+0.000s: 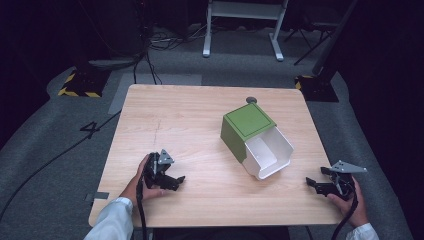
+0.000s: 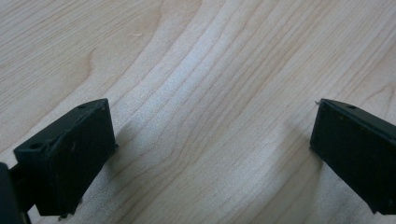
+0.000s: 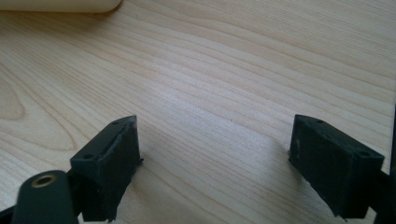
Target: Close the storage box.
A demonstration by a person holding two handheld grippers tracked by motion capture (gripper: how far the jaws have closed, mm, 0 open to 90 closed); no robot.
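Left tool [image 1: 176, 181]: held low over the table [image 1: 190, 130], jaws spread, nothing gripped. Right tool [image 1: 314, 184]: likewise spread and empty. Green-and-white box [image 1: 256, 140]: placed between both tools, farther ahead, untouched.

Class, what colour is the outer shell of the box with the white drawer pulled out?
Green; the box shows best in the high view.

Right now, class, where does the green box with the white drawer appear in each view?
High view: green box right of centre, white drawer pulled out.
Left gripper view: not in it.
Right gripper view: a white edge at top left, likely the drawer.
Shared landmark: the wooden table.
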